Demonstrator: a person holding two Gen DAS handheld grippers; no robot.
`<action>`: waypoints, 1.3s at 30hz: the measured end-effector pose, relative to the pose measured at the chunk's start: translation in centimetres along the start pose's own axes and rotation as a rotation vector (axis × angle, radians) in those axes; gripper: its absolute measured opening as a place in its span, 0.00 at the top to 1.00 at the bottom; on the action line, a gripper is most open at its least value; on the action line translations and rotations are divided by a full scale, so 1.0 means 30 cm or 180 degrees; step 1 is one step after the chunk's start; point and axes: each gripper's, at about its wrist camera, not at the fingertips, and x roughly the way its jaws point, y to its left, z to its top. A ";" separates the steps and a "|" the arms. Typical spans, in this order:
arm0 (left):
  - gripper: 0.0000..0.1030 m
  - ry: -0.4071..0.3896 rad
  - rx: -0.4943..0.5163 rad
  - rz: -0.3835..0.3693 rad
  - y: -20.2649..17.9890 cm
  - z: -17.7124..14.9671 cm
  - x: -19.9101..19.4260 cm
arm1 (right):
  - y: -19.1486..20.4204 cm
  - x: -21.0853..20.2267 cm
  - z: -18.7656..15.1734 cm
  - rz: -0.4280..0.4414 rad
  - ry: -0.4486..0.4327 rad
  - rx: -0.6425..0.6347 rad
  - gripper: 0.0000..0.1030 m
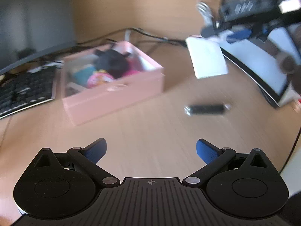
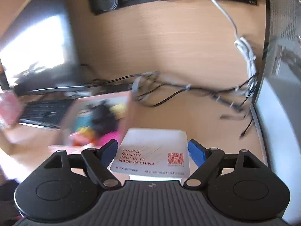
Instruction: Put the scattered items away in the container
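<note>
Between the blue pads of the right gripper (image 2: 152, 151) sits a white box (image 2: 153, 150) with red print, clamped at its sides and carried clear of the desk (image 2: 169, 43), near the pink container (image 1: 112, 98). Left gripper (image 1: 151, 149) hangs over bare wood with its jaws wide apart and nothing between them. Inside the container lie blurred black, teal and pink items, a dark stick (image 1: 206, 109) lies on the desk well right of it, and a keyboard (image 1: 26, 90) is just beside its left wall.
</note>
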 end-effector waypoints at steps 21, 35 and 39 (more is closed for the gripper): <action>0.00 0.0197 0.0164 -0.0205 -0.140 -0.009 0.123 | 0.047 -0.118 -0.182 -0.0706 0.0176 -0.0117 0.21; 0.00 0.0384 -0.0046 0.0289 -0.196 -0.083 0.064 | 0.019 0.080 -0.236 0.0596 0.0295 -0.0538 0.72; 0.00 0.0340 0.0208 0.0579 -0.249 -0.081 0.073 | 0.090 0.162 -0.237 0.0569 0.0152 -0.0988 0.73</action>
